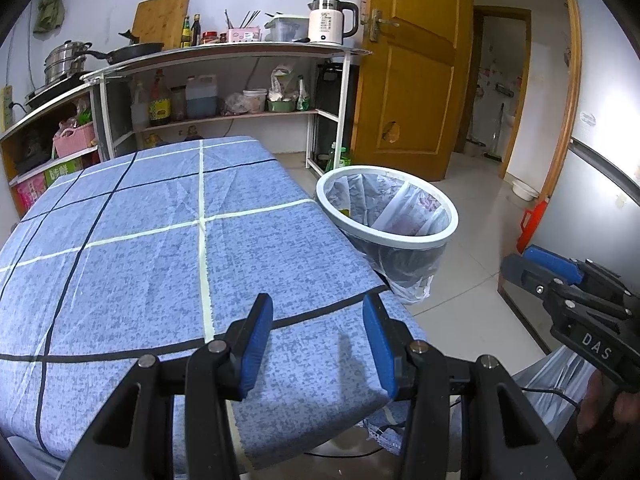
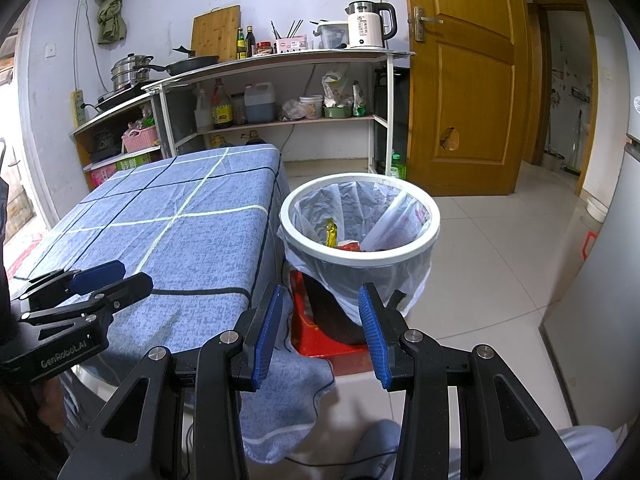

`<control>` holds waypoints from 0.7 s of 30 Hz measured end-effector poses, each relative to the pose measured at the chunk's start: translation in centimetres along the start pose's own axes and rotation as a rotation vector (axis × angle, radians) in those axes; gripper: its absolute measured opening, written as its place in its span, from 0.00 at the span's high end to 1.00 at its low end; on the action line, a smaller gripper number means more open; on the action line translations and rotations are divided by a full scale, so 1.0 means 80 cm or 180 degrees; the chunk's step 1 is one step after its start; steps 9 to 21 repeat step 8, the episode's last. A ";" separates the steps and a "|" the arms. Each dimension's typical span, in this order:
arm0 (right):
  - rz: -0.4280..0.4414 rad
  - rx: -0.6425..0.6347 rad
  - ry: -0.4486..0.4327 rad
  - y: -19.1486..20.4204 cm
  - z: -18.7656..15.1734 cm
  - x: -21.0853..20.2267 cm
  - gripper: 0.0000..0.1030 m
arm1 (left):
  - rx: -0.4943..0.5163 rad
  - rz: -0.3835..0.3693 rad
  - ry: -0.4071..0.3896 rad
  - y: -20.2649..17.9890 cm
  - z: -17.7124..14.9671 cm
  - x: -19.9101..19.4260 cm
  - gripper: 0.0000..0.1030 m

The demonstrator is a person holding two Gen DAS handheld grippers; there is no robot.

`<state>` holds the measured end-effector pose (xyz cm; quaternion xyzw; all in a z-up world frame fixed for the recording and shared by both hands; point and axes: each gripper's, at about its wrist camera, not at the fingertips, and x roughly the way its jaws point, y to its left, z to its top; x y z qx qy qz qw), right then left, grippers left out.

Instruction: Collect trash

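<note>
Yellow wrapper (image 2: 330, 232) in bin (image 2: 400, 254), beyond released, empty right gripper (image 2: 320, 304).

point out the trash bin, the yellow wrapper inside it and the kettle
trash bin (image 2: 404, 254), right wrist view, front of white rim
yellow wrapper (image 2: 330, 232), right wrist view, its middle
kettle (image 2: 364, 32), right wrist view, white body

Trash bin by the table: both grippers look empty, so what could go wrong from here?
The trash bin appears perched on a red stool close to the table edge, so a bump might tip it. The tablecloth hangs loose near the right gripper and could snag. The left gripper is open over bare cloth.
</note>
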<state>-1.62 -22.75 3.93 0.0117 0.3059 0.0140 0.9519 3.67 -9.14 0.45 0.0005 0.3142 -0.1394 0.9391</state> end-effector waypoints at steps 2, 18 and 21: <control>-0.0001 -0.0002 0.0003 0.000 0.000 0.000 0.60 | 0.0006 -0.0005 -0.0003 -0.001 0.000 0.000 0.53; 0.0000 0.0000 0.0005 0.001 -0.002 0.002 0.60 | -0.0012 -0.0010 -0.0012 0.000 0.001 0.001 0.53; 0.0000 0.0000 0.0005 0.001 -0.002 0.002 0.60 | -0.0012 -0.0010 -0.0012 0.000 0.001 0.001 0.53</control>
